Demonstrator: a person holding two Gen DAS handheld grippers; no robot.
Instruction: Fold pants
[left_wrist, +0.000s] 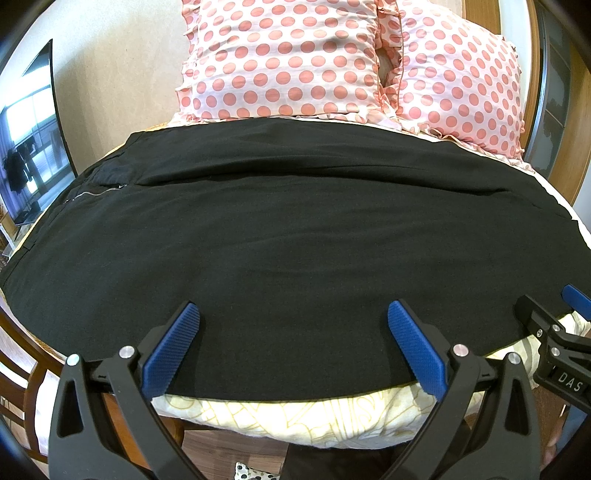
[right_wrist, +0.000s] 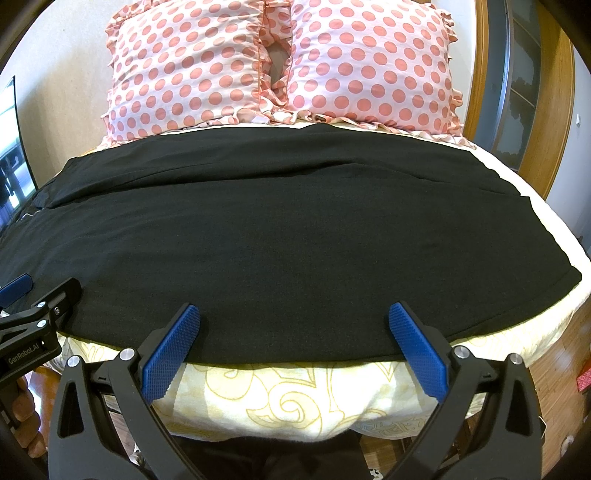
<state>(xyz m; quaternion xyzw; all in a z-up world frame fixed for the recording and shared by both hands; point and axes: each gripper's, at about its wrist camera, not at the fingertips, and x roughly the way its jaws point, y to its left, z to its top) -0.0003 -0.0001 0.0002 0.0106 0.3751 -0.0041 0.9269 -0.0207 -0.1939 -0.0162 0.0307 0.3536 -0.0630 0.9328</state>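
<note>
Black pants (left_wrist: 280, 229) lie flat across the bed, waist and zipper (left_wrist: 96, 192) at the left, leg hems at the right (right_wrist: 546, 266). One leg lies folded over the other, lengthwise. My left gripper (left_wrist: 293, 314) is open and empty, its blue pads over the near edge of the pants. My right gripper (right_wrist: 294, 314) is open and empty over the near edge further right. Each gripper shows in the other's view, the right one (left_wrist: 554, 325) and the left one (right_wrist: 37, 306).
Two pink polka-dot pillows (left_wrist: 288, 62) (right_wrist: 369, 62) lean at the head of the bed. A cream patterned bedsheet (right_wrist: 295, 398) hangs over the near edge. A television (left_wrist: 29, 140) stands at the left. A wooden door frame (right_wrist: 554, 92) is at the right.
</note>
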